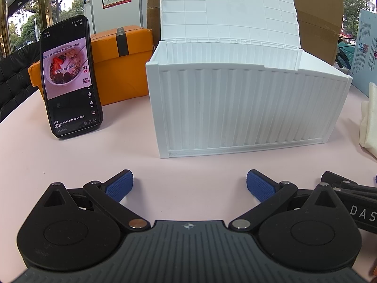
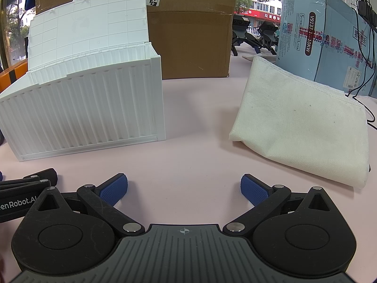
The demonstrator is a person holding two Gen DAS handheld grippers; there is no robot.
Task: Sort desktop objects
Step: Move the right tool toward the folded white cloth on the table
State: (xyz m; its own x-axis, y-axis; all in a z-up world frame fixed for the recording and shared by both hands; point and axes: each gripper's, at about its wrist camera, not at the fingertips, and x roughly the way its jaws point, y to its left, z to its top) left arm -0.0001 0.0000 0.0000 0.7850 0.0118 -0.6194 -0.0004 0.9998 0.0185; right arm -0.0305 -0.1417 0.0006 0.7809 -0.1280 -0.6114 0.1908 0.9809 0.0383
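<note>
Underneath everything lies a pale pink table [image 1: 70, 155], smooth and matte. Both tongs sit low at its near edge, side by side: the left gripper [image 1: 189, 185] and the right gripper [image 2: 184, 188] each have their blue-padded fingers spread wide with nothing between them. Straight ahead of the left gripper stands a white ribbed storage box [image 1: 247, 108] shaped like a shipping container, its hinged lid [image 1: 226, 9] tipped up and back. To its left a phone [image 1: 70, 77] stands upright with a lit screen, close in front of an orange case [image 1: 122, 63]. To the box's right, in the right wrist view, a folded white cloth bag [image 2: 304, 122] lies flat on the table, apart from the box. Behind the box rises a large brown cardboard carton [image 2: 193, 35], and far right sits a light blue printed carton [image 2: 315, 35] with black cables [image 2: 362, 54] trailing beside it. Windows at the back show trees and buildings.
</note>
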